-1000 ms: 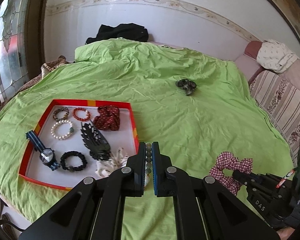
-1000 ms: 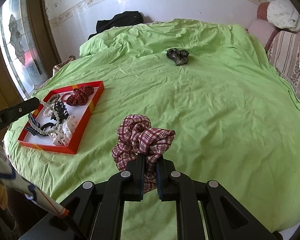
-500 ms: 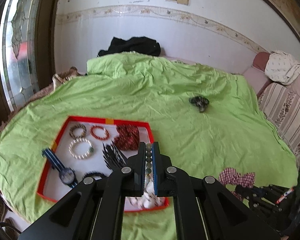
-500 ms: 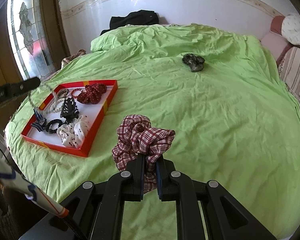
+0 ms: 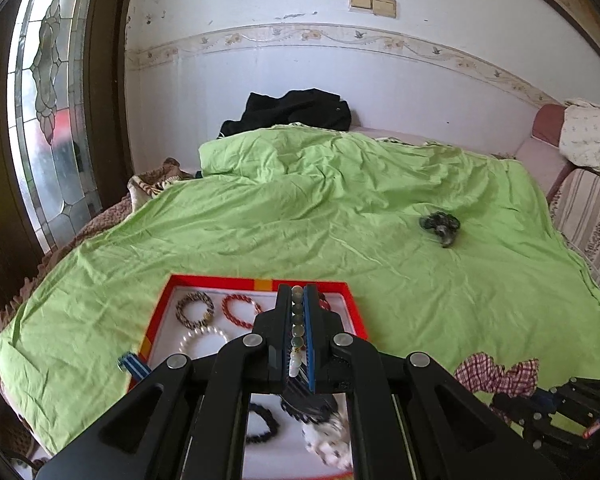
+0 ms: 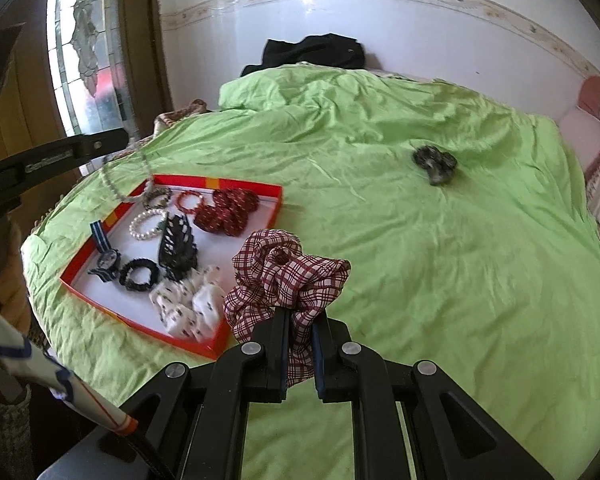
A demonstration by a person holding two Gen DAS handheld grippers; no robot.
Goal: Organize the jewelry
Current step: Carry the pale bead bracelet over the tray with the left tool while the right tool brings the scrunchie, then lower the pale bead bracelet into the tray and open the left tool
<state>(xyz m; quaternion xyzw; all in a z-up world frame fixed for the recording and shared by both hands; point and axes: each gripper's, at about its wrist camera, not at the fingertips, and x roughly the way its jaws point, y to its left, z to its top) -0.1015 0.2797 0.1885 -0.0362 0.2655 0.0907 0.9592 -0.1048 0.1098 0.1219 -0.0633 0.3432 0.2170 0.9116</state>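
Left tool point(image 5: 298, 320) pinching green-and-white bead strand point(image 5: 297, 332) above red-rimmed white tray point(image 5: 352, 312); right tool point(image 6: 300, 336) pinching red plaid fabric scrunchie point(image 6: 284, 276), both ready for tray drop

White wall point(image 5: 300, 72), stained-glass window point(image 5: 48, 92) left, green-covered bed point(image 5: 340, 216), striped sofa point(image 5: 592, 216) right.

- Green bedspread point(image 5: 300, 216) covers the bed, wrinkled.
- Black clothing point(image 5: 292, 110) lies heaped at the far edge against the wall.
- Stained-glass window point(image 5: 48, 120) at left.
- Striped sofa point(image 5: 592, 216) at right.
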